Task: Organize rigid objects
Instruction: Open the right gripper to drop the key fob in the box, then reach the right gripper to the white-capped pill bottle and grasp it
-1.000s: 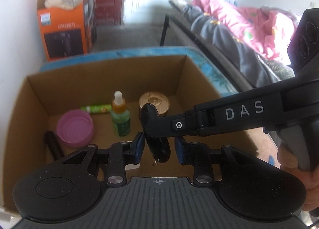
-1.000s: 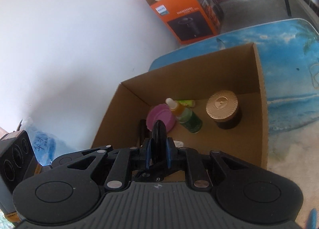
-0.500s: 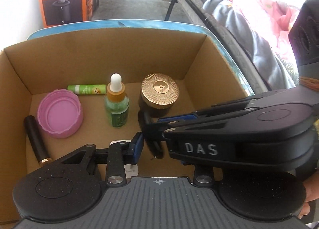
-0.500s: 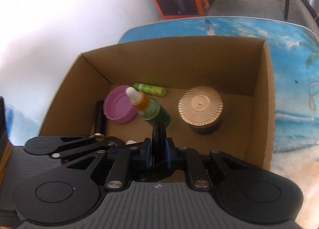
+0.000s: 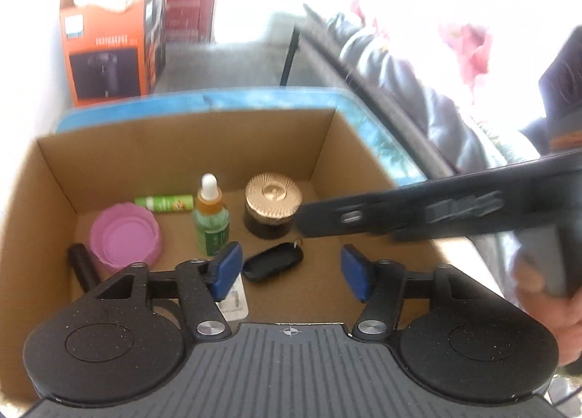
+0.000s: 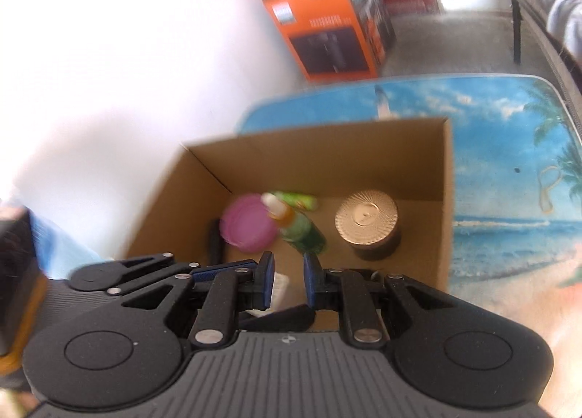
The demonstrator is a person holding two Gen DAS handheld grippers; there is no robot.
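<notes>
My left gripper (image 5: 287,269) hangs over the cardboard box (image 5: 109,148), jaws just opened wide, nothing between them. The black key fob (image 5: 273,261) lies flat on the box floor beyond my blue pads (image 5: 227,270), in front of the gold-lidded jar (image 5: 272,205) and right of the dropper bottle (image 5: 211,221). My right gripper (image 6: 287,281) shows a narrow empty gap. The pink lid (image 5: 125,236) sits left.

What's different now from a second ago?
The right gripper released the black oval key fob; it now lies on the floor of the brown cardboard box. The left gripper's jaws have just been opening, gripping nothing. The pink round lid and green dropper bottle stayed put.
</notes>
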